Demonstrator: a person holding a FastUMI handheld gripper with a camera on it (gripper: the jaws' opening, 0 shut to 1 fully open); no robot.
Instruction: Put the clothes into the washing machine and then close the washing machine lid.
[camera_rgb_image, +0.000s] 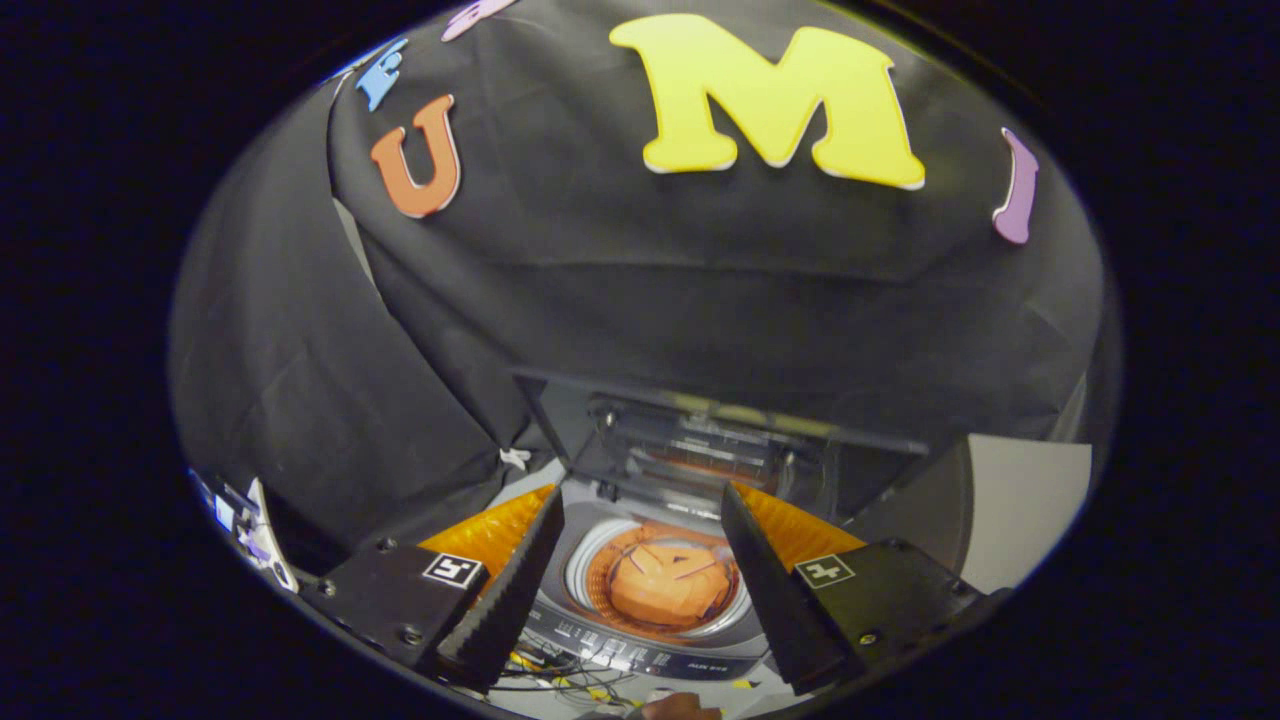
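Gripper (640, 560) hangs above the washing machine (640, 655), fingers spread wide and empty. Between them, the orange clothes (668, 585) sit bundled down in the drum. Beyond, the lid (700, 450) stands upright and open. The risk now: a glancing push on its edge and it slips or slams.

Dim booth, light falling from above. Strong fisheye bending at the edges. Washing machine (655, 590) drum glows orange; fingers in shadow, sharp focus.
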